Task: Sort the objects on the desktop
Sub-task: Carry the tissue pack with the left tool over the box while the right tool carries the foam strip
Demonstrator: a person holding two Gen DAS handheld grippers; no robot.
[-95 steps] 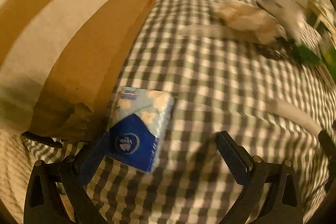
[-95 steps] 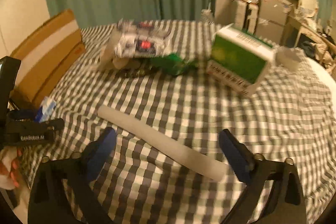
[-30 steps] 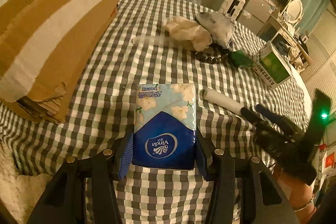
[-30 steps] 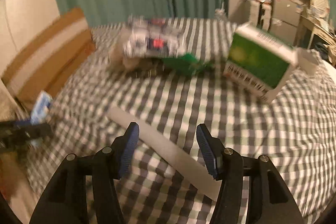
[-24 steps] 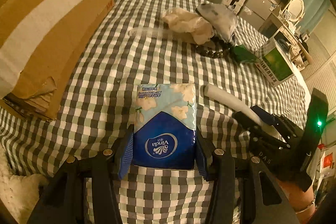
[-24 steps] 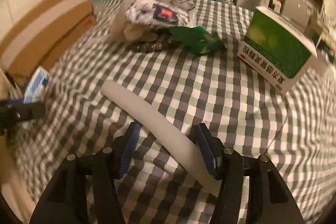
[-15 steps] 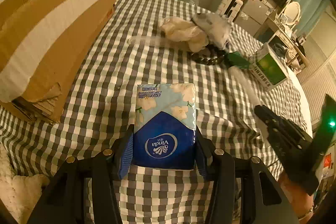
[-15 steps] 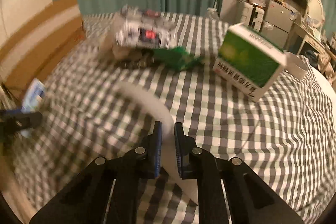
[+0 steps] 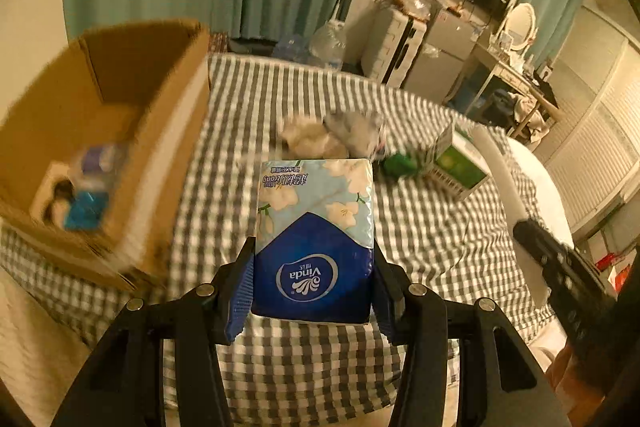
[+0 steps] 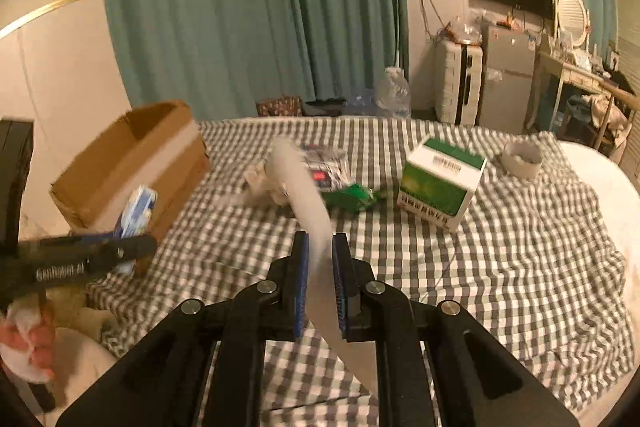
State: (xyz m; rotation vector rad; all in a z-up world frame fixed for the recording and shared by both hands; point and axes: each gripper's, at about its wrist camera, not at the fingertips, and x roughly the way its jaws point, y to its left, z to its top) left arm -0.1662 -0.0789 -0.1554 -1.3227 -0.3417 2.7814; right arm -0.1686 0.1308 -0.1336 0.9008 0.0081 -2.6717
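Here, left gripper pinching tissue pack | right gripper clamped on white tube | cardboard box far left

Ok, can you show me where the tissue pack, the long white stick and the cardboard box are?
tissue pack [image 9: 314,227]: left wrist view, middle of its front.
white stick [image 10: 308,199]: right wrist view, middle of its upper length.
cardboard box [image 9: 160,131]: left wrist view, its near side wall.

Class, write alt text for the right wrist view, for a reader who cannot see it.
The right gripper is shut on a long white tube, held above a checked cloth. Beyond it lie a green and white box and a green packet; at left an open cardboard box stands.
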